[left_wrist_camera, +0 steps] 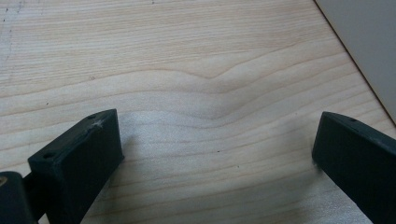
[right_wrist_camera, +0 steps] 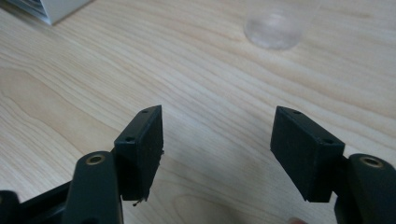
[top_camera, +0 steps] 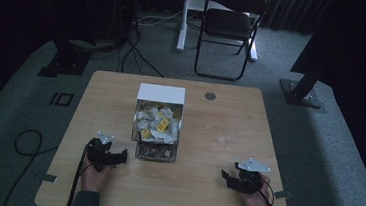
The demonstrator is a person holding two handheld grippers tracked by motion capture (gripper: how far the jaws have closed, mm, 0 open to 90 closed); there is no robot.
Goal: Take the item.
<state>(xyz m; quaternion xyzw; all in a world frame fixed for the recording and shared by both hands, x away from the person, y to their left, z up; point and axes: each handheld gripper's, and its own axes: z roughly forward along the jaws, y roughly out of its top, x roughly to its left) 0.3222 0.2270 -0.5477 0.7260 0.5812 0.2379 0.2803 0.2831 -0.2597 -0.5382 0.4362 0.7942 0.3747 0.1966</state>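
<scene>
A dim room is surrounding a light wooden table (top_camera: 113, 187), with a folding chair (top_camera: 230, 27) standing on the grey carpet beyond its far edge. At the middle of the table a clear box (top_camera: 157, 126) full of small white and yellow packets is sitting, its white lid (top_camera: 161, 93) tilted up at the back.

The left gripper (top_camera: 125, 156) is resting on the near left of the table, jaws standing wide apart over bare wood, pointing towards the box's near corner, which is lying just beside it. The right gripper (top_camera: 224, 176) is resting on the near right, jaws parted too (though less widely) and holding nothing.

A small clear cup (top_camera: 224, 139) is standing upright between the box and the right gripper, and this is the thing the right gripper is facing: in the right gripper view the cup (right_wrist_camera: 279, 28) is sitting ahead of the jaws and a little right of their midline, well apart from the fingertips. The right hand is plainly the nearer one, so a forward reach with a slight correction would probably bring the cup between the jaws.
</scene>
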